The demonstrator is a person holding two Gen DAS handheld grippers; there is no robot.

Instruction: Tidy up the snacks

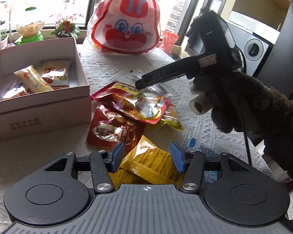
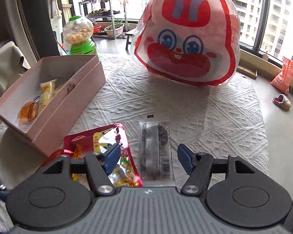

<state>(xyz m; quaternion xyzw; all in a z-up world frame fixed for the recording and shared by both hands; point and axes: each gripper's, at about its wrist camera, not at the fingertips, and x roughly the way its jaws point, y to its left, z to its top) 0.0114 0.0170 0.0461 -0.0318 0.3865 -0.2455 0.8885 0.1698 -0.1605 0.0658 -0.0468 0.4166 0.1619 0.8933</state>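
On my left wrist view, the left tongs stand spread, their two blue pads apart and pinching nothing; a yellow packet lies below and between them on the desk, though I cannot tell whether either pad touches it. Ahead of it I count three more loose packets heaped together: a dark red one, a shiny red one lying on top of it, and a smaller yellow one poking out beside them. A clear wrapper with blue print lies just right of the right pad. The pink box sits at the left, open, with at least three packets inside. One big rabbit-face bag stands at the far side of the desk. The right tongs come in from the right, held by a dark-gloved hand, the tip just over the shiny red packet; from here I cannot tell how wide they stand.

On my right wrist view, the right tongs are spread and hold nothing. One clear, dark-printed packet lies flat on the white desk cover between the pads, touching neither. The shiny red packet lies under the left pad. The pink box shows two packets, one round and orange, one long and yellow. One rabbit bag stands behind, and one green-based candy globe beyond the box.
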